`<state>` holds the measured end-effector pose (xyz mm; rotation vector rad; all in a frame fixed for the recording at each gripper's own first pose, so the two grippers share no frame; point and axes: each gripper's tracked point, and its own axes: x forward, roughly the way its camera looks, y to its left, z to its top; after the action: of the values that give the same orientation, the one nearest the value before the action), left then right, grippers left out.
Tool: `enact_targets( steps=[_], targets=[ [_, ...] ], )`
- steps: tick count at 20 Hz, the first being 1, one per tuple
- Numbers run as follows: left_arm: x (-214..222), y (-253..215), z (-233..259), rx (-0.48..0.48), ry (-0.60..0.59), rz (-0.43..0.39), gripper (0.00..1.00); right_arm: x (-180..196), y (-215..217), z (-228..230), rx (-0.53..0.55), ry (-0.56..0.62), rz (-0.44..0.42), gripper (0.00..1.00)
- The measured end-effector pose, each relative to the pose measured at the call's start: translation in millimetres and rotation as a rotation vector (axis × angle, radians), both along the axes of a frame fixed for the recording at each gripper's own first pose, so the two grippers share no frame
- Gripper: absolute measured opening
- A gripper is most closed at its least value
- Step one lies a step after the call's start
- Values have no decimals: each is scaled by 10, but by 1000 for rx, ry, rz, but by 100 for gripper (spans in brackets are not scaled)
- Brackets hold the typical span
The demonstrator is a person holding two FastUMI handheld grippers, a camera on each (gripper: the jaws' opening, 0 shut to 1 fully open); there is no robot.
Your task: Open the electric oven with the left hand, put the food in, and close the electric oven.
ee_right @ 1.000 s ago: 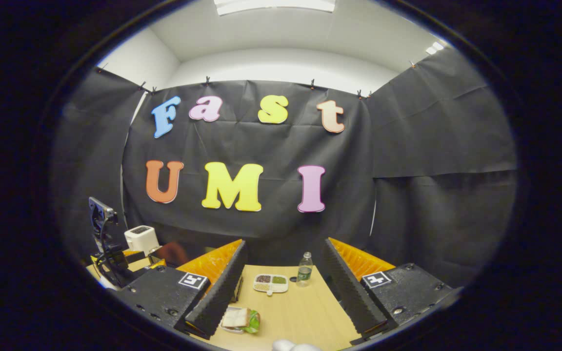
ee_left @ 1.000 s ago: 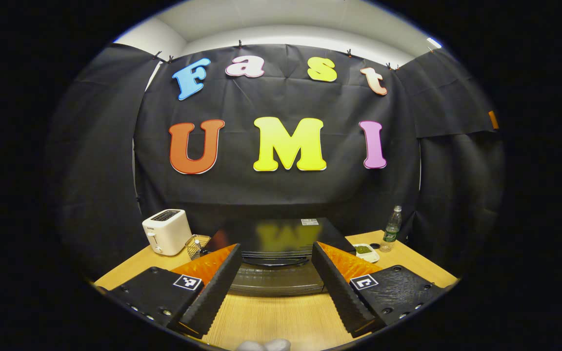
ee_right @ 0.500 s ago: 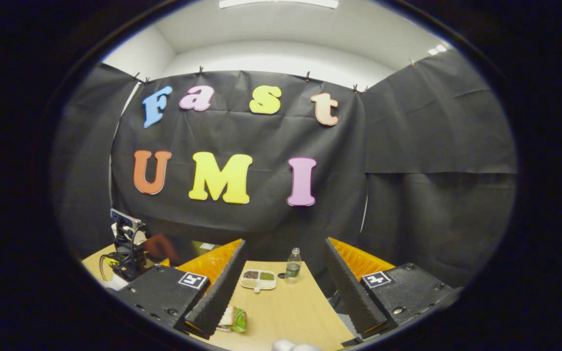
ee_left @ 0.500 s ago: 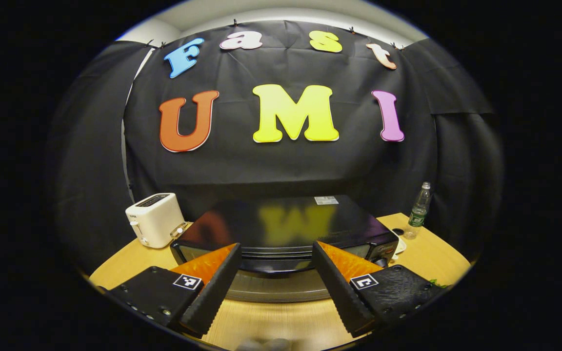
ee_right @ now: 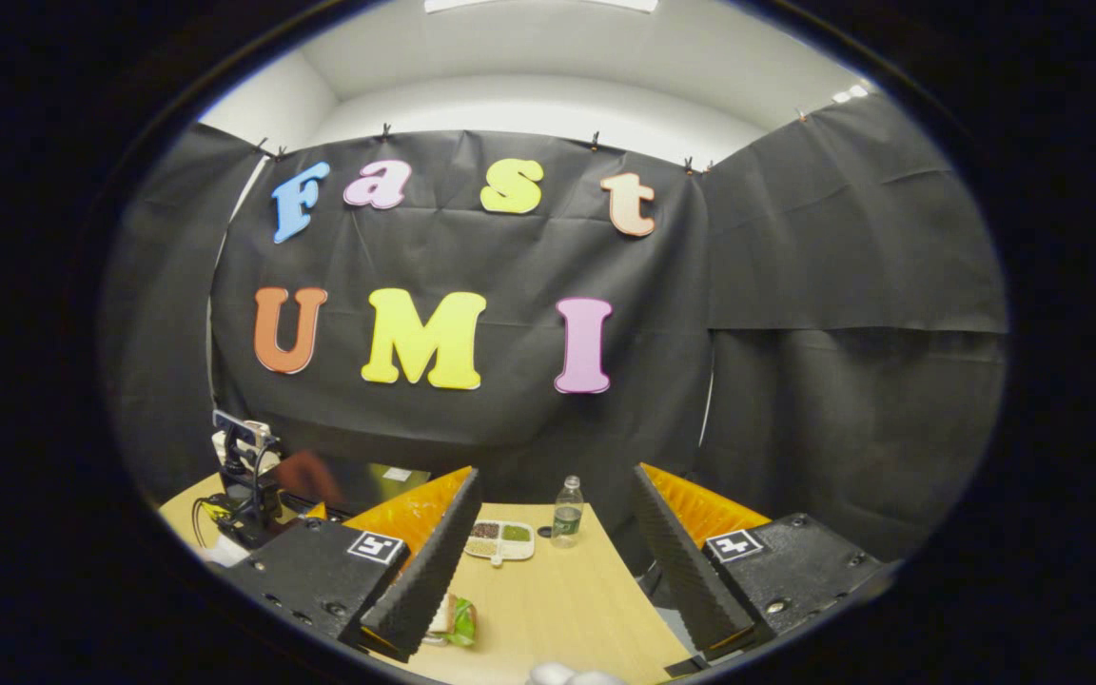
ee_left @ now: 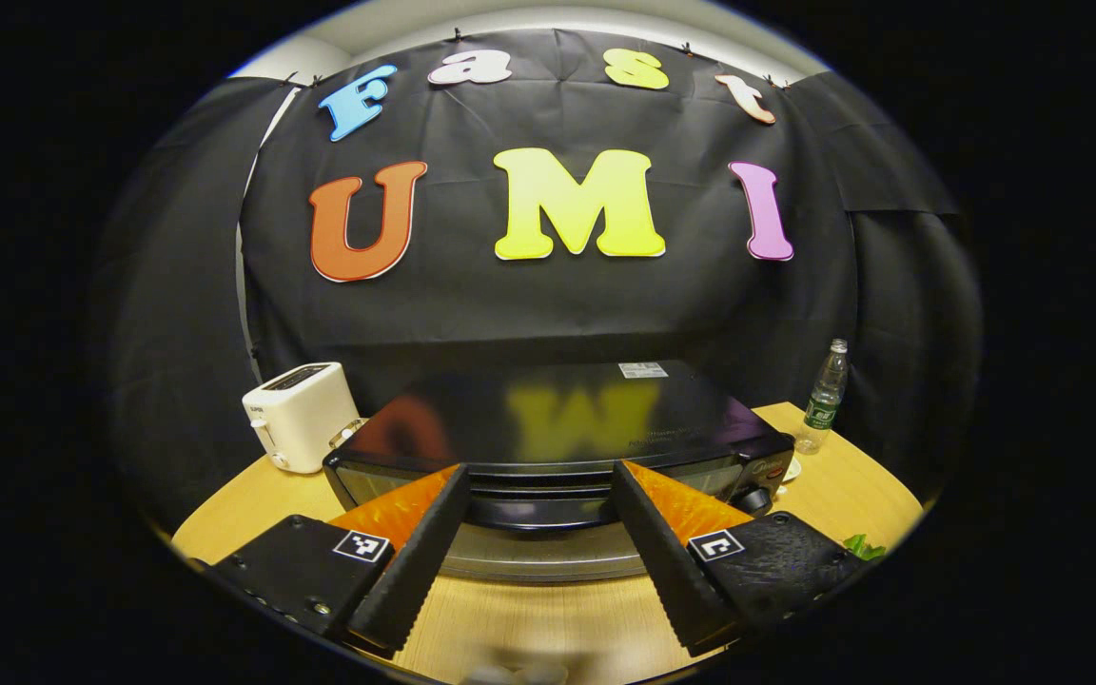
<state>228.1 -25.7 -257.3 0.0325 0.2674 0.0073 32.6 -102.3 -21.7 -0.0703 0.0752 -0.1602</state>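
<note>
The black electric oven (ee_left: pixel 557 423) stands on the wooden table (ee_left: pixel 548 628), straight ahead in the left gripper view. Its door handle (ee_left: pixel 534 512) lies across the gap between my left gripper's fingers, and the door looks closed. My left gripper (ee_left: pixel 538 468) is open and close to the oven front, holding nothing. The food is a sandwich with green lettuce (ee_right: pixel 453 618) on the table, half hidden behind one finger of my right gripper (ee_right: pixel 556 471). That gripper is open and empty, hanging above the table. The oven's top (ee_right: pixel 362 479) and the left gripper's body (ee_right: pixel 244 466) appear at the left of the right gripper view.
A white toaster (ee_left: pixel 299 415) stands left of the oven. A plastic bottle (ee_left: pixel 824 395) stands to the oven's right, near the far table edge. A divided dish (ee_right: pixel 500 540) lies next to the bottle (ee_right: pixel 565 512). Black cloth walls close off the table's back and sides.
My left gripper has moved closer to the oven, which now looms larger with its handle between the fingers. The right gripper has drifted slightly; both stay open.
</note>
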Motion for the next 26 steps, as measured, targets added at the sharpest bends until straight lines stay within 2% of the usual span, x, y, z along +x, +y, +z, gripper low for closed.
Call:
enact_targets(
  steps=[6, 15, 23, 24, 26],
  targets=[
    [-389, -8, -119, 6, 16, -10, 98, 21, 114, -93, 21, 15, 36, 96],
    [-1074, -28, -607, -6, 125, -1, 98, -46, 305, -249, 14, 43, 103, 96],
    [-1380, -56, -1142, -23, 226, -19, 98, -94, 414, -447, -9, 90, 136, 96],
    [-1395, -58, -1192, -17, 233, -24, 98, -94, 419, -470, -13, 97, 136, 100],
    [-1424, -61, -1316, -5, 258, -27, 98, -100, 439, -537, -20, 112, 139, 100]
  ],
)
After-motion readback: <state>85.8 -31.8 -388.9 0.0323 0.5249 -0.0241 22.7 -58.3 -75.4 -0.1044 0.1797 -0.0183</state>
